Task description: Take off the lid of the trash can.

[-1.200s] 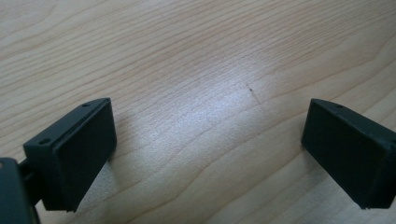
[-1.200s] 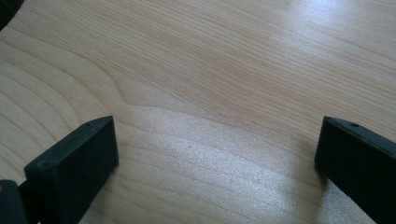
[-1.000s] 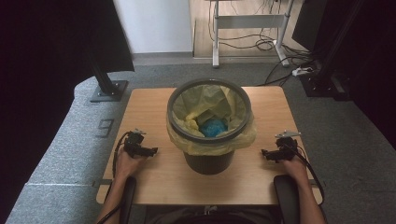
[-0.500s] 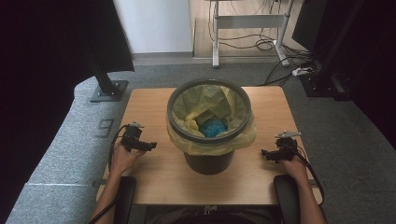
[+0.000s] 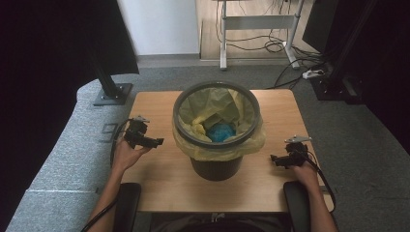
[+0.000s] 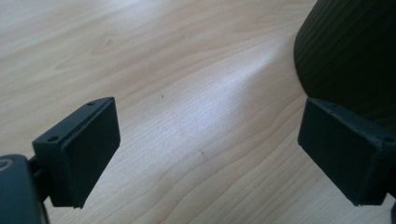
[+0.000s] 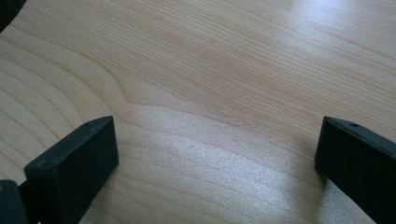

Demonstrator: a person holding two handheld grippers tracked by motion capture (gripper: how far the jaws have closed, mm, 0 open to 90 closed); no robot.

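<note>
A wooden table [image 5: 154, 176] carries a black bin [image 5: 216, 166].

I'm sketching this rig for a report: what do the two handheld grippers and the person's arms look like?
Both the left gripper and right gripper are black, with flat rectangular jaw pads showing small screw holes. Each carries a grey three-cornered plate and trails a black cable. The forearms are bare, no sleeves visible.

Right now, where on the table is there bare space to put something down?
Bare wood lies between the bin and the table's near edge, and in both far corners beside the bin's rim. It is tighter at the sides, where the left gripper and right gripper flank the bin.
</note>
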